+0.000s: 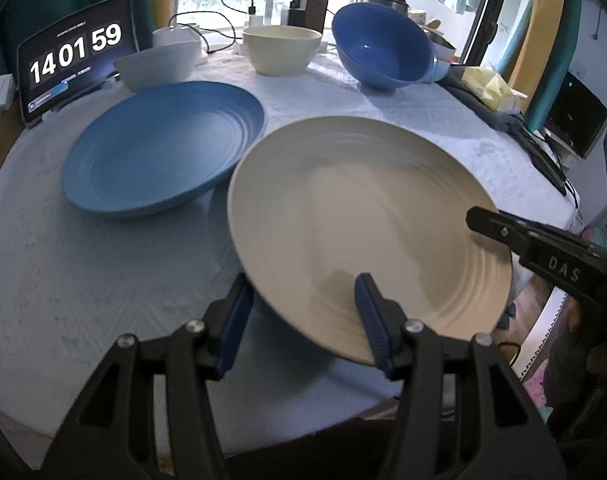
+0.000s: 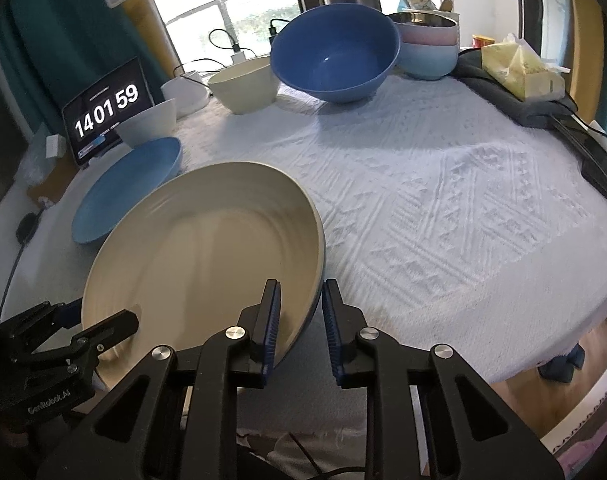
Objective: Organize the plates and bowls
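A cream plate (image 1: pixel 355 216) (image 2: pixel 207 248) is tilted above the white tablecloth. My left gripper (image 1: pixel 303 316) straddles its near rim, one finger under and one over, jaws wide apart. My right gripper (image 2: pixel 301 320) straddles the plate's right rim, its left pad against the inside; I cannot tell whether it pinches the rim. A blue plate (image 1: pixel 163 148) (image 2: pixel 127 192) lies flat to the left. Behind stand a white bowl (image 1: pixel 155 66) (image 2: pixel 147 124), a cream bowl (image 1: pixel 281 50) (image 2: pixel 243 86) and a tilted dark blue bowl (image 1: pixel 383 46) (image 2: pixel 335 52).
A tablet (image 1: pixel 75 64) showing a clock stands at the back left. Stacked pink and light blue bowls (image 2: pixel 427 52) sit at the back right, with a yellow tissue pack (image 2: pixel 519 68) on grey cloth. Cables run along the back. The table edge (image 2: pixel 523 360) drops off at right.
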